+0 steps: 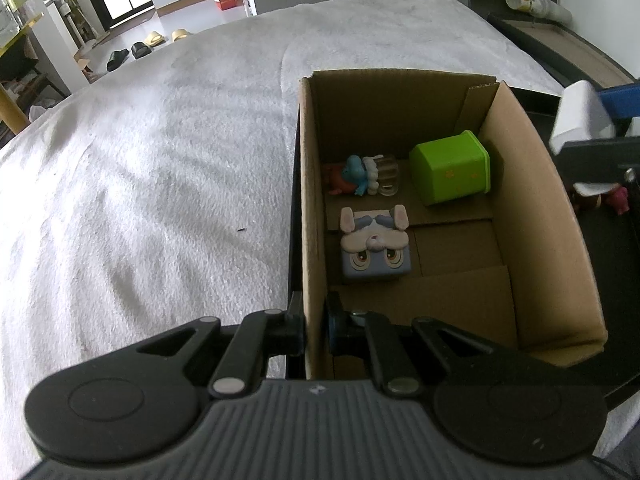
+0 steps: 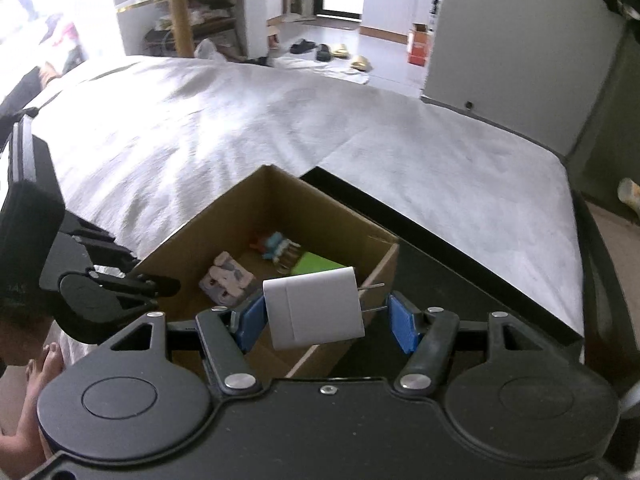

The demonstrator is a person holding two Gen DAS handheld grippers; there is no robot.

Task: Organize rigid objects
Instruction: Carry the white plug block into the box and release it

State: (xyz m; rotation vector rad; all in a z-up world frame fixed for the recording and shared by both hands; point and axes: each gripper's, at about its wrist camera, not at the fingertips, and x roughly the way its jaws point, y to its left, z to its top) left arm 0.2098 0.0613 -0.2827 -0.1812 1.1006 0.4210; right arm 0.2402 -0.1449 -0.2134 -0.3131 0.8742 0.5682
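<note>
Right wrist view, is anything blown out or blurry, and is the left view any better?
Right wrist view: window light washes out the top-left corner, glare on the bedsheet; the white charger is sharp. Left wrist view: even light inside the cardboard box; the charger at the edge is motion-blurred.

We count one cardboard box (image 1: 532,208). Inside that box we count three things: one green container (image 1: 452,168), one bunny-faced box (image 1: 374,246) and one small figurine (image 1: 360,176). Above the box we count one white charger (image 2: 314,308).
</note>
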